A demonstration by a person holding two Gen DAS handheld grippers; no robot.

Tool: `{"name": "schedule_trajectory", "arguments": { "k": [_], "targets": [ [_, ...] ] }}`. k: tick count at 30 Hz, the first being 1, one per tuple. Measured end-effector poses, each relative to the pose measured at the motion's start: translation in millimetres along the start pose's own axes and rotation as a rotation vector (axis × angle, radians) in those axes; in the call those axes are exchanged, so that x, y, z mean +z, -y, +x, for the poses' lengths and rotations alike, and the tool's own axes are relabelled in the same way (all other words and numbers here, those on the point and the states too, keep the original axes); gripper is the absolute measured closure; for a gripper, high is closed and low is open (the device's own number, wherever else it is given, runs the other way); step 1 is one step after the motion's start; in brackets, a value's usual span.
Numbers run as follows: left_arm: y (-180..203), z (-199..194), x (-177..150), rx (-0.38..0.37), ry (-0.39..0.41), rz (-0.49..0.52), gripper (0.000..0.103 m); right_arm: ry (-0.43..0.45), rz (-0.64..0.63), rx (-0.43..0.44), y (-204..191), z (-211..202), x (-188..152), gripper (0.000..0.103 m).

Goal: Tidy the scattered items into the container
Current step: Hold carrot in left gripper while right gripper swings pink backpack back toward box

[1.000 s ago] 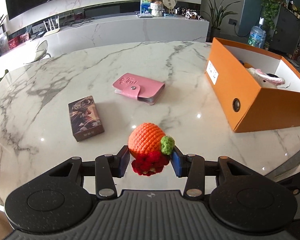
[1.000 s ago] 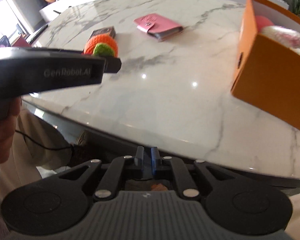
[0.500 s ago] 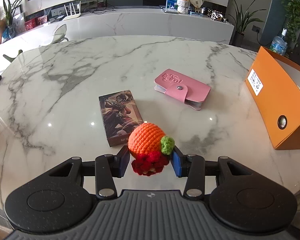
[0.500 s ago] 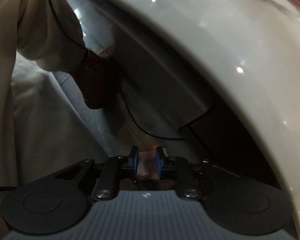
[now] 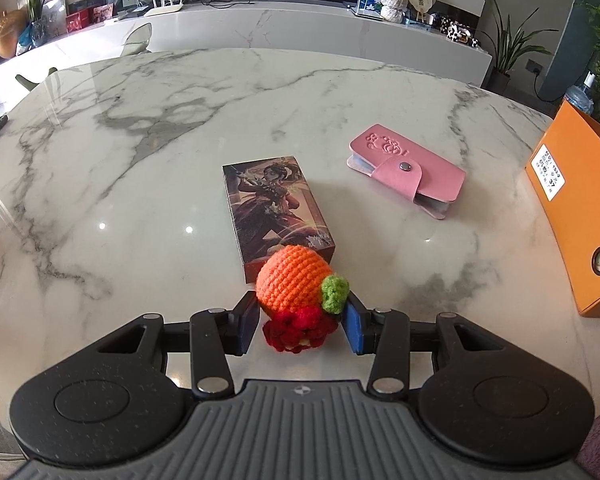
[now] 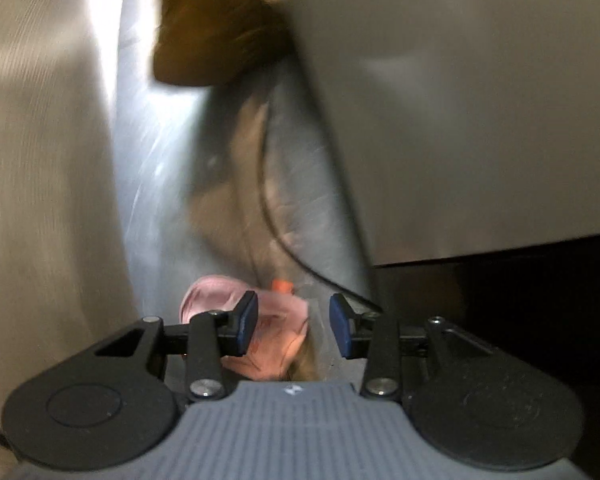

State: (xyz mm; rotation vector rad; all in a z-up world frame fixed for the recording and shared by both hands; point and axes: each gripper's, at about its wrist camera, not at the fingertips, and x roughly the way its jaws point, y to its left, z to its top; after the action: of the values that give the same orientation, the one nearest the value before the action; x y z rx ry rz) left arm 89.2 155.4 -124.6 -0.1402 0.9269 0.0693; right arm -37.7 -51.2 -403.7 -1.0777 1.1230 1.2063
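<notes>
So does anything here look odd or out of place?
Yes: the right gripper hangs open below the table edge, over something pink and blurred I can't identify. On the table, nothing is spilled; the left gripper holds the crocheted orange toy.

Left gripper (image 5: 301,322) is showing matte black linkage arms with silver screws, blue pads and a ribbed grey housing; right gripper (image 6: 293,324) is wearing the same; beige clothing (image 6: 40,160) is blurring past.
</notes>
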Motion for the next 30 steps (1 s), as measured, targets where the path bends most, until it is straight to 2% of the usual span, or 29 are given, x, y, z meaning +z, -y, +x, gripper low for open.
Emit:
{"name": "schedule_trajectory", "arguments": {
  "k": [1, 3, 4, 7, 8, 14, 20, 22, 25, 30],
  "targets": [
    [-0.3, 1.1, 0.8, -0.001, 0.001, -0.007, 0.052, -0.015, -0.036, 0.008, -2.2, 7.5, -3.1, 0.060],
    [-0.1, 3.3, 1.3, -0.004, 0.000, -0.016, 0.052, -0.048, -0.060, 0.023, -0.9, 24.4, -8.0, 0.049],
    [-0.3, 4.5, 1.1, -0.004, -0.003, -0.018, 0.052, -0.064, -0.070, 0.030, -0.2, 32.8, -10.5, 0.047],
    [-0.8, 7.5, 1.4, -0.005, -0.006, -0.023, 0.052, -0.090, -0.029, 0.047, 4.8, 58.3, -18.1, 0.033],
    [-0.8, 8.0, 1.9, -0.004, -0.005, -0.023, 0.052, -0.103, -0.009, 0.053, 6.3, 67.3, -19.8, 0.031],
    [-0.3, 11.7, 5.6, 0.000, 0.002, -0.033, 0.052, -0.172, 0.089, 0.094, 6.2, 120.4, -16.0, 0.031],
    [0.6, 14.6, 8.3, 0.005, 0.008, -0.037, 0.052, -0.183, 0.080, 0.102, -3.5, 134.7, -12.2, 0.031],
    [0.3, 15.1, 8.6, 0.006, 0.010, -0.037, 0.052, -0.181, 0.080, 0.100, -5.3, 134.5, -12.0, 0.033],
    [0.0, 15.5, 8.9, 0.007, 0.012, -0.039, 0.052, -0.178, 0.080, 0.097, -8.0, 134.1, -11.7, 0.043],
    [-0.1, 13.1, 9.9, 0.017, 0.015, -0.047, 0.052, -0.162, 0.073, 0.093, -12.2, 128.3, -11.3, 0.065]
  ]
}}
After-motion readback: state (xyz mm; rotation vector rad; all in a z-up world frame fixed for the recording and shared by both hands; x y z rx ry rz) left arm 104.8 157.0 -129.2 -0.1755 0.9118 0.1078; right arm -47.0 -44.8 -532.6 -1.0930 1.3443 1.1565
